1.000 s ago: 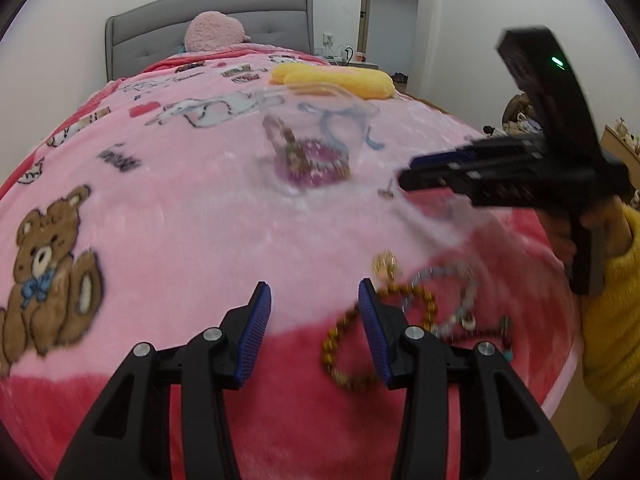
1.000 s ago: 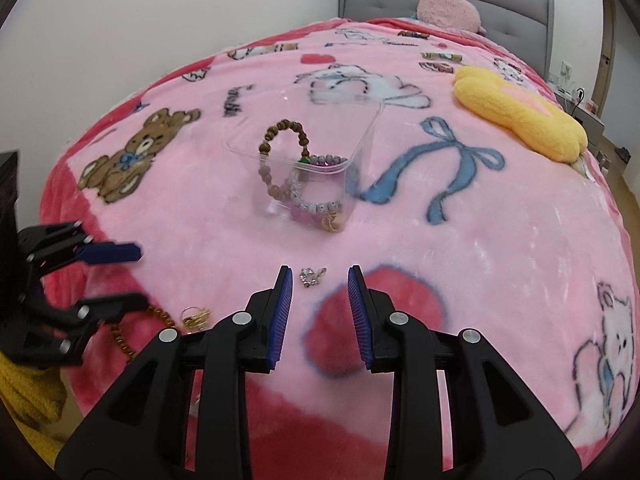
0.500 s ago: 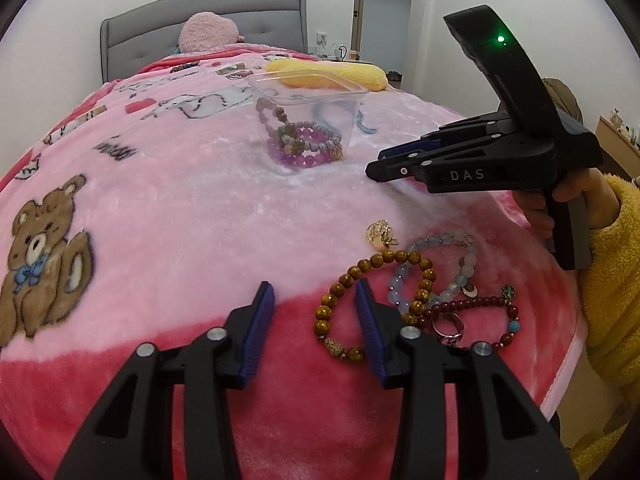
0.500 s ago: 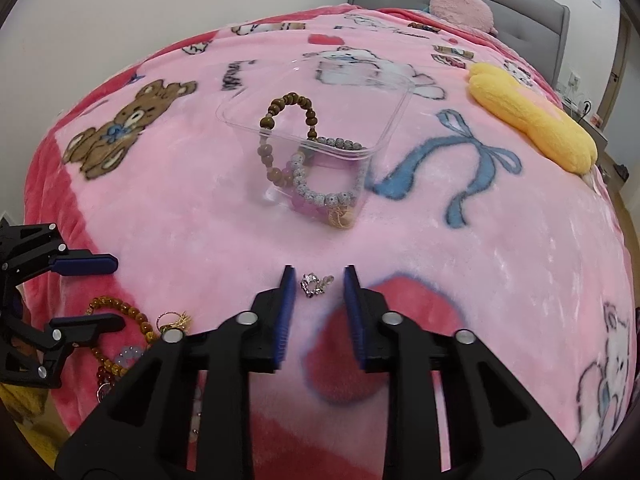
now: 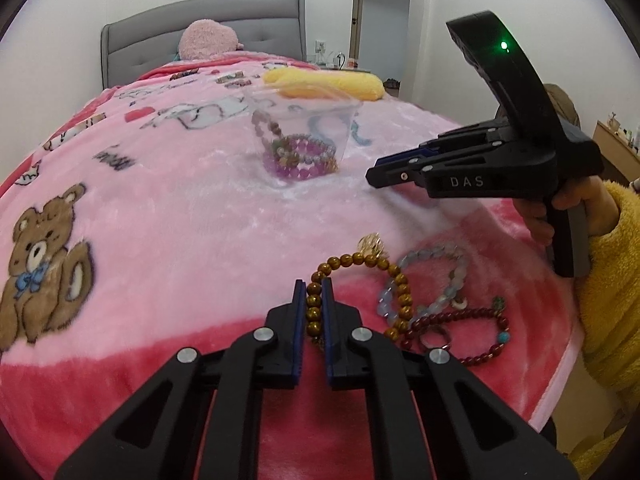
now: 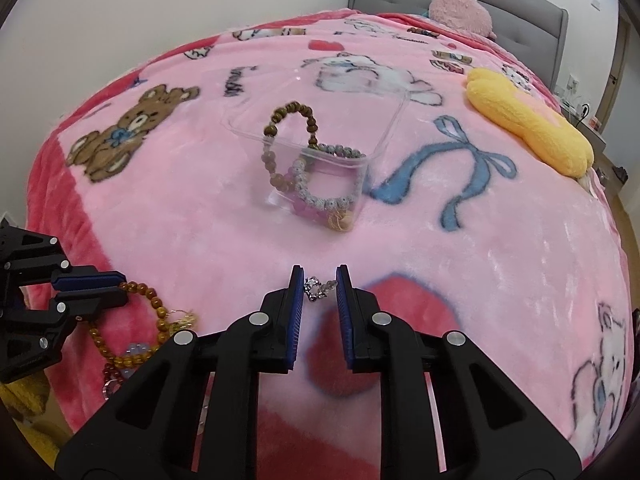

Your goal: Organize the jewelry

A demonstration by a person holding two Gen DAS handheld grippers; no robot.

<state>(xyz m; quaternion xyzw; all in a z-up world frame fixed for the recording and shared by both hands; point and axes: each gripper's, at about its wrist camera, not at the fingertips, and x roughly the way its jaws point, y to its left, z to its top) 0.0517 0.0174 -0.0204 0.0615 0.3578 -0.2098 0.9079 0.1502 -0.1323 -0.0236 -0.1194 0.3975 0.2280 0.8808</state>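
Observation:
My left gripper (image 5: 311, 286) is shut on the near side of an amber bead bracelet (image 5: 394, 278) that lies on the pink blanket. Beside it lie a pale blue bead bracelet (image 5: 440, 254), a dark red bead bracelet (image 5: 476, 320), a ring (image 5: 436, 340) and a gold charm (image 5: 372, 243). My right gripper (image 6: 319, 276) is open, its jaws on either side of a small silver charm (image 6: 316, 288) on the blanket. A clear plastic box (image 6: 316, 148) farther back holds several bracelets; it also shows in the left wrist view (image 5: 304, 136).
A yellow plush cushion (image 6: 524, 120) lies to the right beyond the box. A pink plush toy (image 6: 460, 10) sits by the grey headboard (image 5: 200, 36). The bed's edge runs close below the loose jewelry. The right gripper's body (image 5: 492, 160) hangs above the blanket to the right.
My left gripper has moved forward and closed on the amber bracelet. My right gripper has come down and forward so that the silver charm now sits between its jaws.

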